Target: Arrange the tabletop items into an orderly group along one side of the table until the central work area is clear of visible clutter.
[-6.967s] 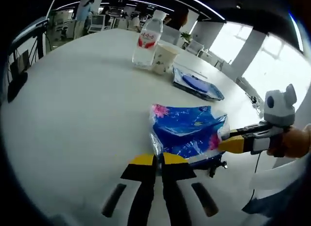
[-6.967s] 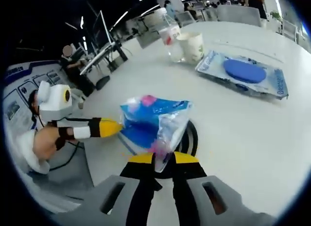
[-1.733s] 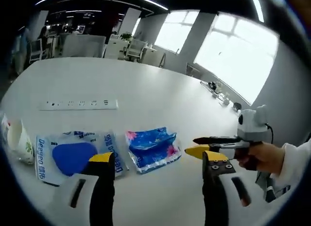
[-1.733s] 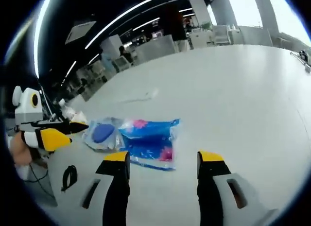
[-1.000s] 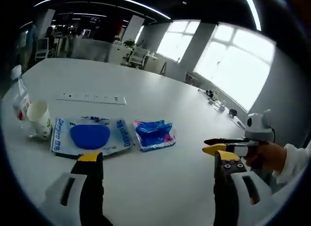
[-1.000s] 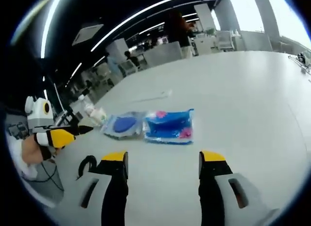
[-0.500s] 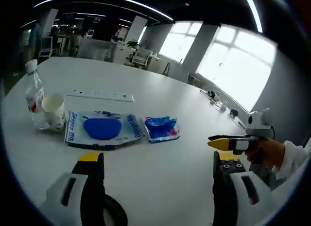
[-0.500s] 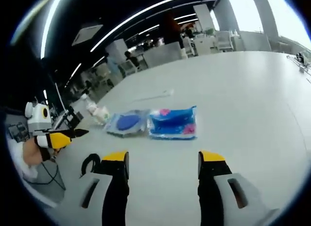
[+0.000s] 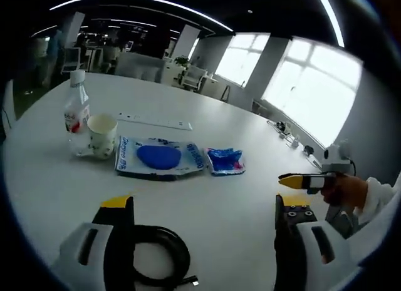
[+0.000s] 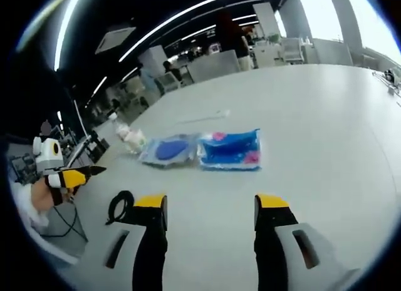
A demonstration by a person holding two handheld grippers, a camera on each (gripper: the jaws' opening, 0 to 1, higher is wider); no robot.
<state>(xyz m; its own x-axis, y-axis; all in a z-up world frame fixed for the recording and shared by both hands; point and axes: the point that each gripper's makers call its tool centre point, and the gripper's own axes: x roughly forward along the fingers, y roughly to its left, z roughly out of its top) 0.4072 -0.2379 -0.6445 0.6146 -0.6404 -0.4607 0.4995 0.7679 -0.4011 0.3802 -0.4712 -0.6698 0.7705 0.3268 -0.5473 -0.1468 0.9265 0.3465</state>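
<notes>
Each camera looks forward along its own hand-held gripper, from above the near edge of the table [image 9: 207, 209]. Both views share the row of items well ahead: bottle [image 9: 76, 108], cup [image 9: 101, 136], blue packets [image 10: 230, 150].

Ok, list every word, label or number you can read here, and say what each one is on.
Clear pack with the blue pad: blue lettering runs along both ends, too small to read for sure.
Water bottle: red and white label, print too blurred to read.
Paper cup: a faint pattern, no readable text.
Blue floral bag: no readable words.
Right gripper view: the same items are too small to read.
</notes>
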